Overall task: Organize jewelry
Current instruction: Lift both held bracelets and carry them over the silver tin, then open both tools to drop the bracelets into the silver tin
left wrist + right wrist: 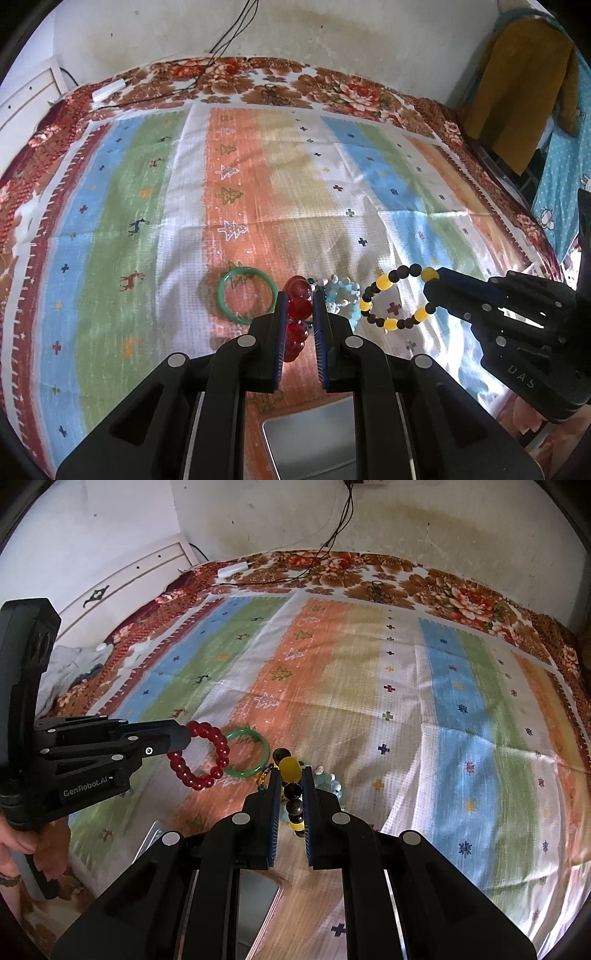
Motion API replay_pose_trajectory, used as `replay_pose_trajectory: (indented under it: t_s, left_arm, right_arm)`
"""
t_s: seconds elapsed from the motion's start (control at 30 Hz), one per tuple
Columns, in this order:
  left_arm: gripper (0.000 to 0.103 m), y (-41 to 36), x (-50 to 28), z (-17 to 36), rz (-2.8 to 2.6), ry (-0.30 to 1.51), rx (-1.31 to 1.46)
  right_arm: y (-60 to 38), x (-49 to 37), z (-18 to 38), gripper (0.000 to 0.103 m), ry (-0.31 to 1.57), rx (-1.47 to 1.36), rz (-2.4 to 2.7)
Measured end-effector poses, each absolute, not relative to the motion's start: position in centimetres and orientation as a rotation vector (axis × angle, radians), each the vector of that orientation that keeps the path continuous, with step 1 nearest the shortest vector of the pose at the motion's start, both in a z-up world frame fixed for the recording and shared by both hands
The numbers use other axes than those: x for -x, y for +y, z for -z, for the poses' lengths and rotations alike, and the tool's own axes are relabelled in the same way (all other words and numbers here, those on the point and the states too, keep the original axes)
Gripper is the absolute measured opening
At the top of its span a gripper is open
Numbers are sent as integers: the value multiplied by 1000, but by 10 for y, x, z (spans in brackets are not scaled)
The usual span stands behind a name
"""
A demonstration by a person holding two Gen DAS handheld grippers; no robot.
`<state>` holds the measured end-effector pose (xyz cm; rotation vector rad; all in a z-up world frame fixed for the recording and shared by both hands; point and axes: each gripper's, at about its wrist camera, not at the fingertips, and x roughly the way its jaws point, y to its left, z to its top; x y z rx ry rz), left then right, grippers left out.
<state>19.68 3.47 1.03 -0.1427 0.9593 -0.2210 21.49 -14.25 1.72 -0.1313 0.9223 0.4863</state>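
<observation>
My left gripper is shut on a red bead bracelet, held above the striped cloth; the right wrist view shows the same gripper with the red bracelet hanging from its tips. A black and yellow bead bracelet is clamped in my right gripper, which is shut; from the left wrist view that right gripper holds the bracelet as a ring. A green bangle lies flat on the cloth. Beside it sits a pale blue and white bead cluster.
A metal tray lies near the front edge, under the grippers. The striped cloth covers a floral bedspread. Cables and a white adapter lie at the far edge. A hand grips the left handle.
</observation>
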Motion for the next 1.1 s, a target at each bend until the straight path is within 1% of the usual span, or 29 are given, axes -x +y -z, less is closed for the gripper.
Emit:
replay_pose_trajectory:
  t_s: [0.23,0.6,1.1]
  left_arm:
    - [13,35,-176,-25,231,918,159]
    - [13,32,-151,-32,253,893,158]
    - [13,21,-102,-26,292,890,139]
  right_arm:
    - [-141,-196,-28,12,893,130,-509]
    - [-136,-166,-39,12,855,139,-545]
    - [-138,-131,-27,12,896,126,-589]
